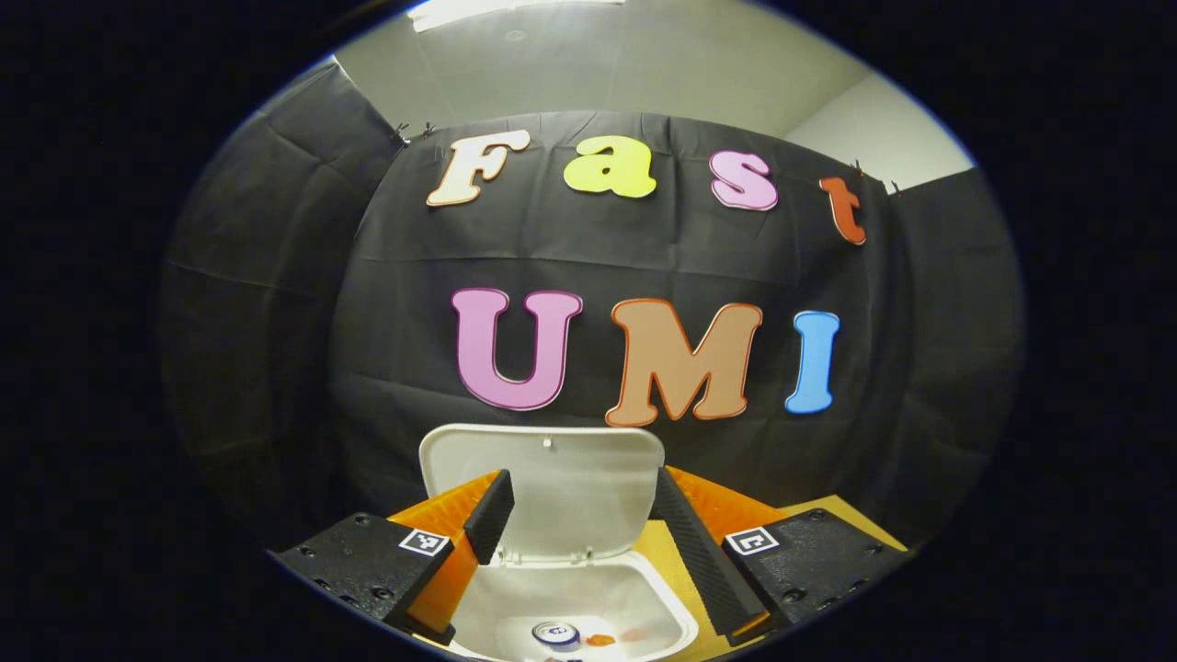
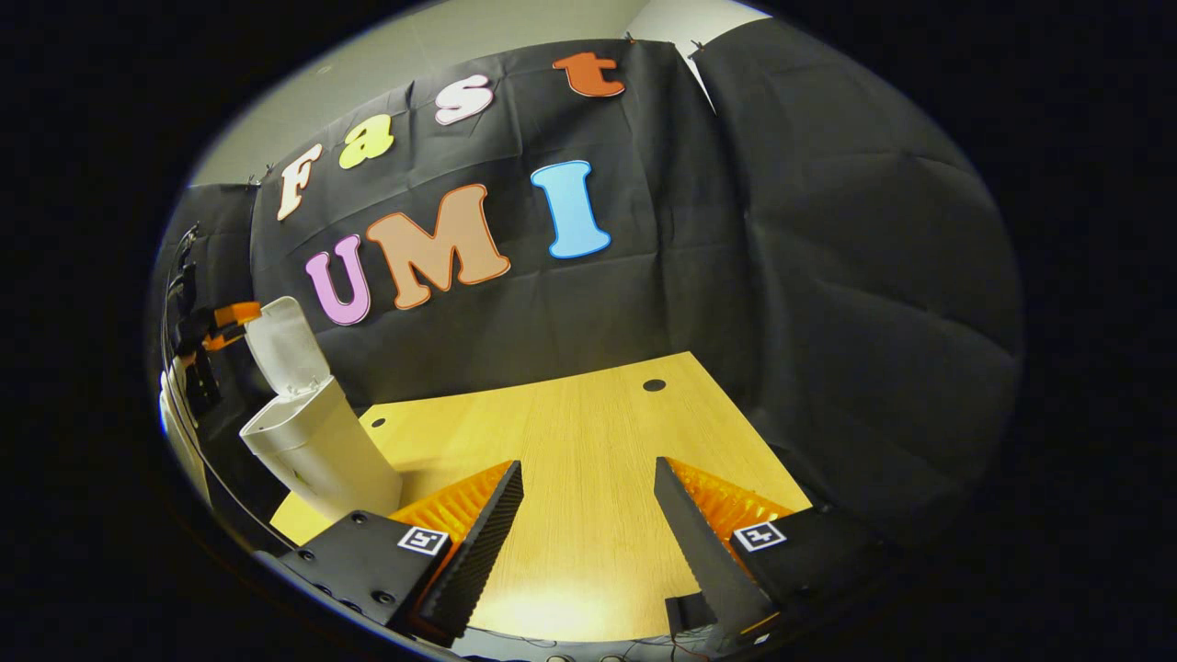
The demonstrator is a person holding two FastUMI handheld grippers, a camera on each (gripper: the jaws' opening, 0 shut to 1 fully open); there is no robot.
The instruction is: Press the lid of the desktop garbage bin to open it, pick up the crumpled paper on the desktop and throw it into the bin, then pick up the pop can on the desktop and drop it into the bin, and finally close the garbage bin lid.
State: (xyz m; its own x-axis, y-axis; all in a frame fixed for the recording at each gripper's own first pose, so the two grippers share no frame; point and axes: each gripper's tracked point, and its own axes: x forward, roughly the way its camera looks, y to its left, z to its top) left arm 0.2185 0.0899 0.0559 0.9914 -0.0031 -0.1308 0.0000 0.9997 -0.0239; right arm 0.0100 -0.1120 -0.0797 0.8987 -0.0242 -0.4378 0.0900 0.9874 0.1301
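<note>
I hold my left gripper [image 1: 581, 515] spread and empty above the bin [image 1: 588, 598], whose lid [image 1: 542, 478] stands up. The pop can [image 1: 555, 633] lies at the bottom (I can't make out the paper inside), so I judge only the lid-closing remains. My right gripper [image 2: 588, 506] hangs released over the bare worktop [image 2: 588, 414]
</note>
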